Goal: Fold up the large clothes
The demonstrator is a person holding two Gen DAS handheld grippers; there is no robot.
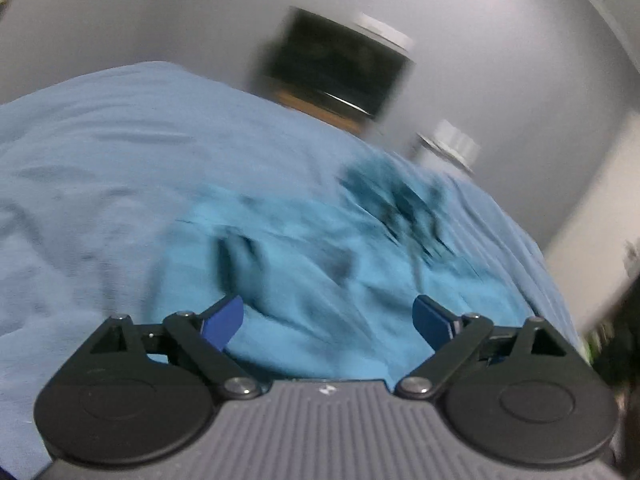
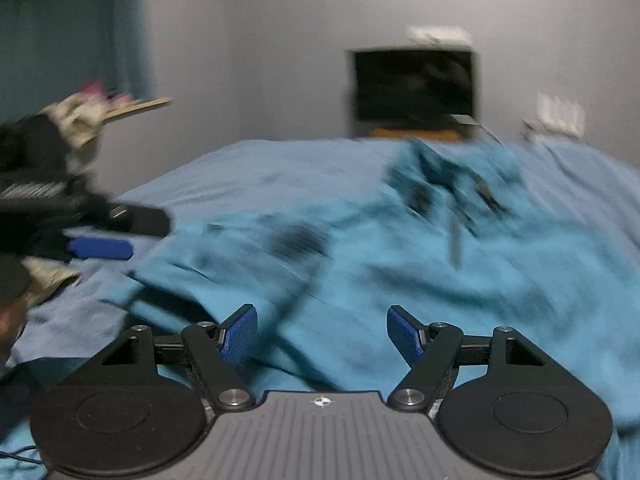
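Note:
A bright blue garment [image 1: 320, 264] lies crumpled on a bed covered with a paler blue sheet [image 1: 100, 168]. Dark patches show near its far end [image 1: 400, 200]. My left gripper [image 1: 328, 320] is open and empty, just above the garment's near edge. In the right wrist view the same garment [image 2: 400, 264] spreads across the sheet [image 2: 260, 168]. My right gripper [image 2: 322, 334] is open and empty over its near part. The left gripper [image 2: 100, 248] shows at the left of that view, beside the garment's left edge. Both views are blurred by motion.
A dark screen [image 1: 336, 64] stands on a wooden surface beyond the bed, also in the right wrist view [image 2: 414, 84]. A white object [image 1: 448, 144] sits by the grey wall. A cluttered shelf [image 2: 104, 112] is at the left.

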